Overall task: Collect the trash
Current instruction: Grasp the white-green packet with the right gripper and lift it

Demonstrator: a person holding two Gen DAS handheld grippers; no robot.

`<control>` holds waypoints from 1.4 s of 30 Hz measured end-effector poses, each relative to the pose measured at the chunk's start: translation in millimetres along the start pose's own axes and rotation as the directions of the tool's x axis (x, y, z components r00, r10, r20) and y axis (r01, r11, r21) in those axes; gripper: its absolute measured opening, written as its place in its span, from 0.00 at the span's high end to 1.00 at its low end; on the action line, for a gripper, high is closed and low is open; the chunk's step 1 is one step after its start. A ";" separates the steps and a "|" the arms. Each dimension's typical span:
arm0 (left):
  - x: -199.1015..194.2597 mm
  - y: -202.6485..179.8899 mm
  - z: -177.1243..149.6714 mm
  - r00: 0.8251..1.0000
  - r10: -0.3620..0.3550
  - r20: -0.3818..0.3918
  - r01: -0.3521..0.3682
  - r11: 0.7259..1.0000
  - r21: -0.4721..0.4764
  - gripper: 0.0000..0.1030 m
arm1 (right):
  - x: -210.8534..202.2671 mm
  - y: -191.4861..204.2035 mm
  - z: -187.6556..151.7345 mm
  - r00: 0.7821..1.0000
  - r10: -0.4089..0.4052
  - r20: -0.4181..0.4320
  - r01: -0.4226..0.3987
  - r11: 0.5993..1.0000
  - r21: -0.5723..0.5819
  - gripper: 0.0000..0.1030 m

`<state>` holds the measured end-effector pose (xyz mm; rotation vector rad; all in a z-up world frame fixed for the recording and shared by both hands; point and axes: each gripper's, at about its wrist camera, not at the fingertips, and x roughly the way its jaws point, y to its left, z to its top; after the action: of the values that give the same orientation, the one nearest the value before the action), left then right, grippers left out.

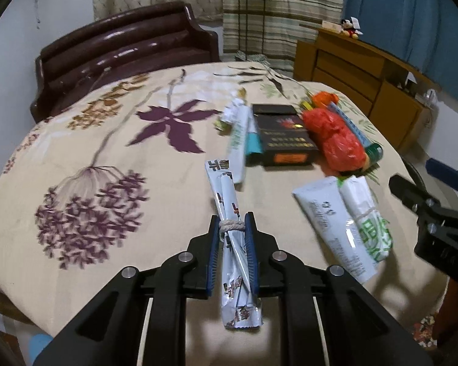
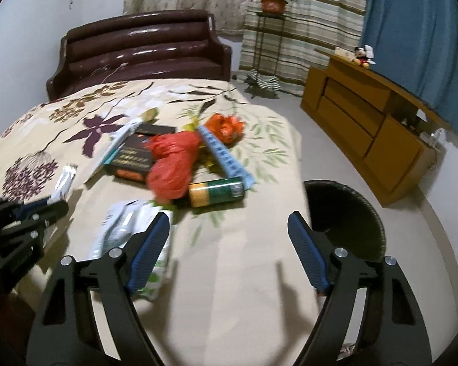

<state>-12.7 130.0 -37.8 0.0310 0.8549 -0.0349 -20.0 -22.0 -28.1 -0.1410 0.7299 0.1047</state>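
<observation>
- Clearly, from the left wrist view: left gripper [image 1: 232,222] clenched on the rolled wrapper [image 1: 227,210], blue pads pressing both sides just at its string tie, the crumpled lower end hanging out behind the pads.
- Best kept clamped as is; grip sits near the tie, so no slipping expected, but a loose tail below could snag on the bedspread [image 1: 85,140] if dragged.
- Worth lifting clear before swinging right, toward where the right gripper [image 1: 412,195] shows at the frame edge.
- Remaining litter ahead: white tube [image 1: 329,222] with a tied packet beside it, dark box [image 1: 282,135], red bag [image 1: 336,137], all resting on the bed.
- Then, from the right wrist view: right gripper [image 2: 229,244] released, jaws spread wide with nothing between the pads, hovering over bare bedspread [image 2: 238,274] at the near edge.
- Dark basket [image 2: 348,210] on the floor just beside the bed, to the right; judged the drop point for the wrapper, so a path across the near edge, past the open jaws, looks shortest.
- Left pad overlaps the white packets [image 2: 128,222]; contact cannot be told.
- Green-and-yellow can [image 2: 216,190] and red bag [image 2: 174,164] lie further in; can likely to roll if nudged, so better approached squarely across its body.
</observation>
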 end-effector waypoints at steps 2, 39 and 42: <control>-1.5 8.0 -0.1 1.000 0.020 0.010 -0.020 1.000 -0.006 0.83 | 1.2 9.0 -0.5 1.000 0.014 -0.008 -0.014 1.000 -0.009 0.33; 0.2 40.9 -2.6 1.000 0.021 0.017 -0.020 0.998 -0.060 0.83 | 8.7 55.0 -12.3 0.982 0.158 -0.102 -0.162 0.986 -0.032 0.56; 0.4 38.7 -2.9 1.000 0.020 0.017 -0.019 0.998 -0.060 0.83 | 8.9 55.9 -12.5 0.975 0.193 -0.107 -0.196 0.980 -0.026 0.70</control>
<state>-13.0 168.8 -39.6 -0.0168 0.8375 0.0091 -29.7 31.5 -48.5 -0.1101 0.8448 0.2996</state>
